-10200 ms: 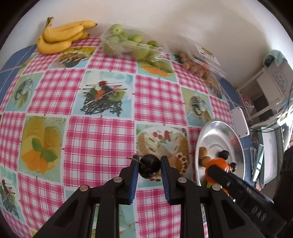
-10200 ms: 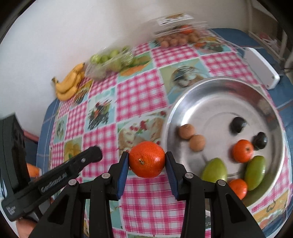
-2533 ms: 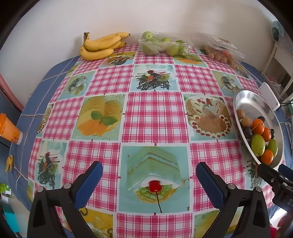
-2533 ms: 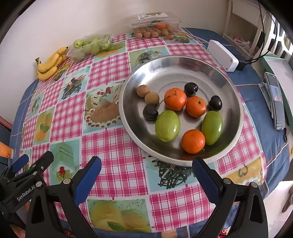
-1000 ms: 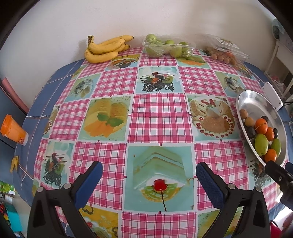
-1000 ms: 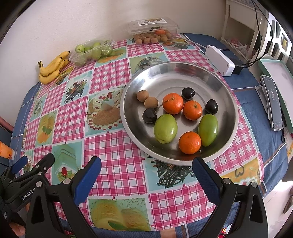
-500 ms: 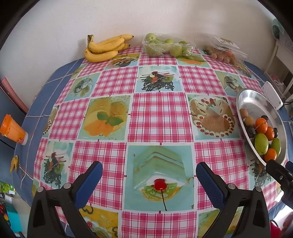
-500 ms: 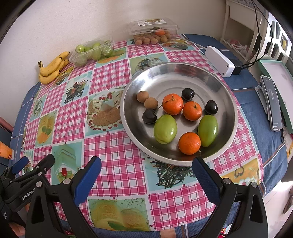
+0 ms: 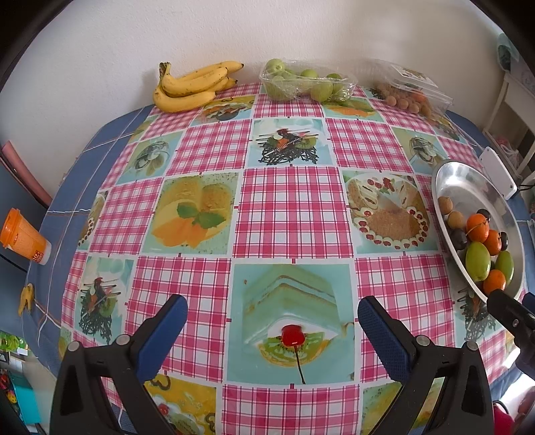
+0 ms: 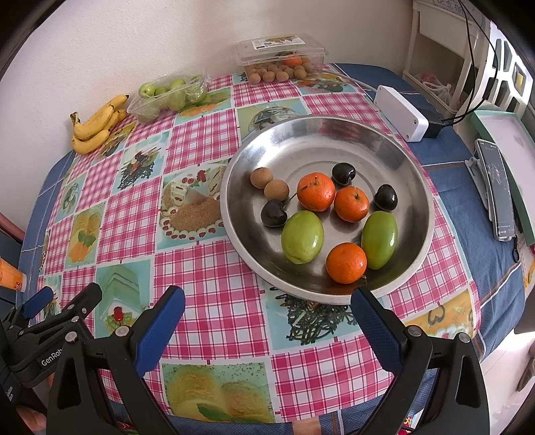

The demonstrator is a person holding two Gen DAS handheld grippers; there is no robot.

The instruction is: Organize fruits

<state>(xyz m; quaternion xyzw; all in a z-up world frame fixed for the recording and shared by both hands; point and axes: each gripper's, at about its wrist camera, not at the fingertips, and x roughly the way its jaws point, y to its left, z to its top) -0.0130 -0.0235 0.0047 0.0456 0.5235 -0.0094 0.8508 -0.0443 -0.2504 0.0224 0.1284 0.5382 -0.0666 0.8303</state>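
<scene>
Plain off-white wall (image 9: 301,30) behind the worktop. Worktop (image 9: 287,207): round, under a pink-checked cloth with dessert prints, over a blue cloth (image 10: 474,214). White shelving unit (image 10: 438,50) at right. Even, soft daylight; floor mostly out of sight.

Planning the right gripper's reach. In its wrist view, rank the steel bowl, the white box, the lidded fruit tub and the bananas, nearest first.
From the right gripper:
1. Steel bowl, just ahead.
2. White box, beyond the bowl, right.
3. Lidded fruit tub at the wall and bananas far left: too close to call.
</scene>
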